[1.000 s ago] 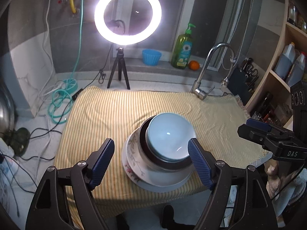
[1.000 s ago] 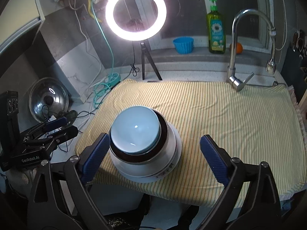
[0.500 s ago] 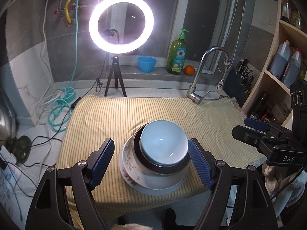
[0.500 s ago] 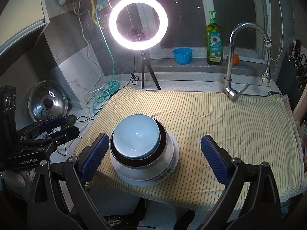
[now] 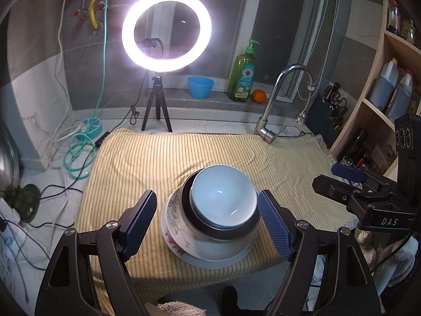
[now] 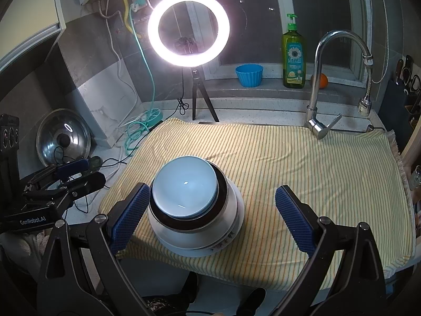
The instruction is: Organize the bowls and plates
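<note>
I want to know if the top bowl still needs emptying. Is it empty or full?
Empty. The light blue bowl on top of the stack shows a bare, glossy inside with only light reflections in both wrist views.

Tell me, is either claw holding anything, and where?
Nothing is held. The left claw and right claw both stand open, clear of the stacked bowls.

Yellow striped cloth (image 6: pixel 302 184) covers the tabletop, and a lit ring light (image 6: pixel 188 29) on a small tripod stands behind it, upper middle. On the sill: blue cup (image 6: pixel 249 75), green soap bottle (image 6: pixel 294 55), an orange (image 6: pixel 322 81). Faucet (image 6: pixel 323 84) upper right, pot lid (image 6: pixel 63 138) far left.
</note>
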### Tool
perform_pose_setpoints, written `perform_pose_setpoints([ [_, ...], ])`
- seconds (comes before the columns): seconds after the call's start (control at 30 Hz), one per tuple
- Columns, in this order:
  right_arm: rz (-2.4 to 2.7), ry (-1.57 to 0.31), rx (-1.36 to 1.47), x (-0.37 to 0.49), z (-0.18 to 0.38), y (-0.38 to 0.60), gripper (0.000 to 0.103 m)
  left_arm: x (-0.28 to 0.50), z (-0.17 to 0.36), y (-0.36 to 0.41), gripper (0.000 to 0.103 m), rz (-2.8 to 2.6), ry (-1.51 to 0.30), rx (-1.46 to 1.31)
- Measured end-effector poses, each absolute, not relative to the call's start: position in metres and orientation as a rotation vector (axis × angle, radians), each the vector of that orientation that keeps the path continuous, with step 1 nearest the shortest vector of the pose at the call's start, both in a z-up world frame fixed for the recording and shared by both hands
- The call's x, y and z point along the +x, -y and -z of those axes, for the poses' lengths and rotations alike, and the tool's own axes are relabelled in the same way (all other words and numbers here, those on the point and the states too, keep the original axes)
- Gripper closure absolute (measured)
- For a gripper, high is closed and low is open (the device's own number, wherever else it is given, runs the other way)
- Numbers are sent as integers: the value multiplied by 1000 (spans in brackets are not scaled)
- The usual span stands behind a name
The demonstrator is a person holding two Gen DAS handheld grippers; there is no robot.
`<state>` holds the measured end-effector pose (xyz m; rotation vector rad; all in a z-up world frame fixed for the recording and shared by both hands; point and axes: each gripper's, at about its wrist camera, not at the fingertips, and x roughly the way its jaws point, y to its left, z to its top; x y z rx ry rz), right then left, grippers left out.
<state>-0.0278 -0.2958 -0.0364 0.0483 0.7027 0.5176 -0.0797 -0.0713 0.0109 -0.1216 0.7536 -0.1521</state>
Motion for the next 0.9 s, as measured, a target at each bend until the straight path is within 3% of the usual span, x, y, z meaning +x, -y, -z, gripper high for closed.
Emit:
perform_pose_setpoints([
  [0.9, -523, -743, 33, -7, 49, 296, 5, -70, -10, 70, 24, 157, -747, -113],
])
